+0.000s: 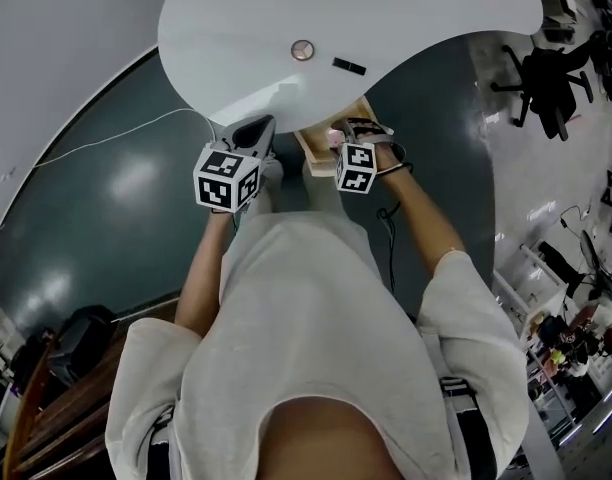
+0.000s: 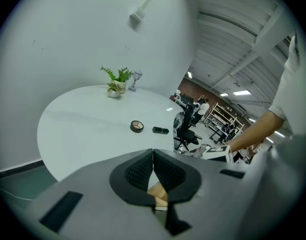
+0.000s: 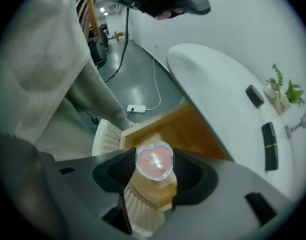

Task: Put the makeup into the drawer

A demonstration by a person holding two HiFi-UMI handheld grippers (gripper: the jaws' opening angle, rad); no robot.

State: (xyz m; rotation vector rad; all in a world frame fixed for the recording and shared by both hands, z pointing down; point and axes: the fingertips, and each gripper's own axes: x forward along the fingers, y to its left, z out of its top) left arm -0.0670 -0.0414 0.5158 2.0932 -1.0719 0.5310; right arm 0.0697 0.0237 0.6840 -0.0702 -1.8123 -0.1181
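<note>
- Right gripper (image 3: 154,170) pinches the heart compact (image 3: 154,160) by its edges, over the open drawer (image 3: 193,129).
- Left gripper (image 2: 153,170): jaws together, empty.
- Risk: thin edge grip, so the compact could slip early and land at 7 o'clock, outside the drawer.

You hold two grippers, one left gripper (image 2: 153,155) and one right gripper (image 3: 155,166). You can count three makeup pieces: one heart-shaped compact (image 3: 154,156), one round compact (image 2: 137,126) and one black tube (image 2: 160,130). You also have one worktop (image 1: 236,18), one drawer (image 3: 193,129), one potted plant (image 2: 117,82), one small goblet (image 2: 137,77) and one power strip (image 3: 135,108) on the floor (image 3: 138,74).
</note>
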